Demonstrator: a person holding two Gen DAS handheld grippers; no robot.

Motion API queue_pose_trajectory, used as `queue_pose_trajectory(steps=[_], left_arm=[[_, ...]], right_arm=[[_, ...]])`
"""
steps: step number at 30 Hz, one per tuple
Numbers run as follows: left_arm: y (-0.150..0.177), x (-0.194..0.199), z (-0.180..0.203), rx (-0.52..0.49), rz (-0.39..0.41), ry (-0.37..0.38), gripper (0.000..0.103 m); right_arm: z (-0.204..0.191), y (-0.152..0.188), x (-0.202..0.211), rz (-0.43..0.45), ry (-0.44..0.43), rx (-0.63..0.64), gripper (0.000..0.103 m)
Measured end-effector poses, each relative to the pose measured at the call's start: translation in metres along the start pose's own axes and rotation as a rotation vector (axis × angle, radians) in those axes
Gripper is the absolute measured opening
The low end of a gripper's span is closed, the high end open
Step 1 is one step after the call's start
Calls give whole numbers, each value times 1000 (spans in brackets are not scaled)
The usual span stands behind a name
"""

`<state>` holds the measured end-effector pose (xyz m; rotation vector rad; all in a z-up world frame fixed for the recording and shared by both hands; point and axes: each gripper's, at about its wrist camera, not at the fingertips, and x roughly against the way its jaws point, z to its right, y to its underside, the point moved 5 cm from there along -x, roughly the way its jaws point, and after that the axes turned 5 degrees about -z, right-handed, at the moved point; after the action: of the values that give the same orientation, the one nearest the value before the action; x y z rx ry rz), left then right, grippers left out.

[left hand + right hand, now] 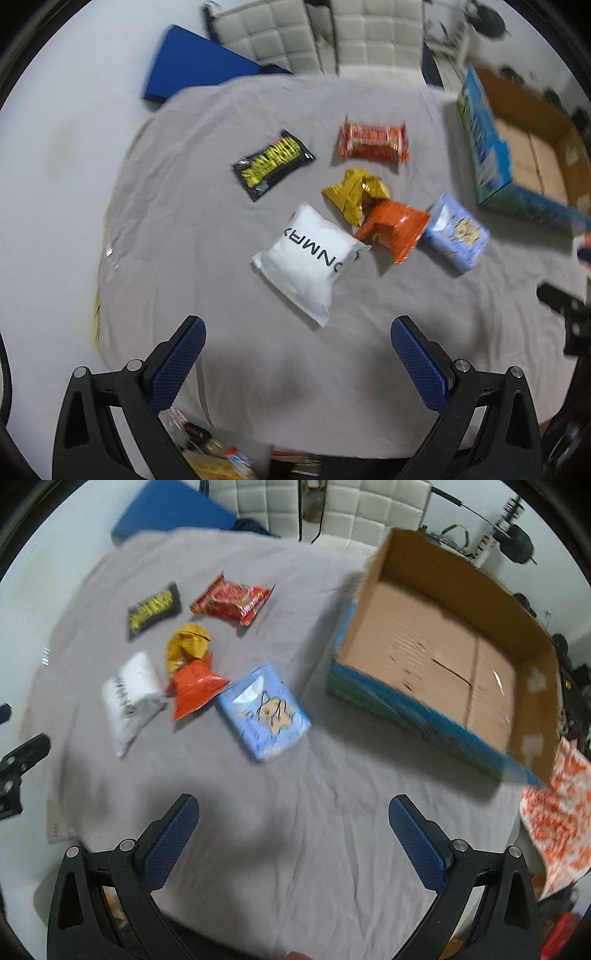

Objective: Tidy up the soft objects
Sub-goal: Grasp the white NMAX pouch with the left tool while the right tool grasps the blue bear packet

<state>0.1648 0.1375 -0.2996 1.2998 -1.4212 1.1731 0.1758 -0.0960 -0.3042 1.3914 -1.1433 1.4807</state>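
White pouch lies just ahead of spread left gripper

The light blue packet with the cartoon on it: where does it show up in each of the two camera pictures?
Left wrist view: light blue packet at right of centre, beside the orange bag.
Right wrist view: light blue packet near the centre, left of the cardboard box.
Shared landmark: the orange bag touching its edge.

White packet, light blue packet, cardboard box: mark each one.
white packet (308,258), left wrist view, middle of its face.
light blue packet (266,710), right wrist view, on the printed cartoon.
cardboard box (424,653), right wrist view, bare inner floor.
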Motion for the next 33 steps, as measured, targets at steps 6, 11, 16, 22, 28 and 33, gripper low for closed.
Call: queue_pose_trajectory(steps=[6, 11, 16, 22, 28, 33], left_arm=[[-29, -77, 3, -154, -129, 47, 103], [-50, -113, -2, -196, -153, 113, 103], [-67, -134, 4, -283, -160, 137, 103], [-69, -149, 13, -306, -235, 248, 103], [-54, -164, 12, -253, -265, 270, 103], [-56, -163, 2, -133, -242, 280, 89]], right_arm=[[-23, -52, -83, -89, 94, 89, 103], [-36, -68, -131, -137, 135, 140, 103], [-49, -90, -167, -147, 115, 162, 85], [-52, -89, -202, -256, 47, 34, 74], [-61, -58, -205, -400, -227, -226, 74], [-39, -57, -197, -365, -162, -333, 75]])
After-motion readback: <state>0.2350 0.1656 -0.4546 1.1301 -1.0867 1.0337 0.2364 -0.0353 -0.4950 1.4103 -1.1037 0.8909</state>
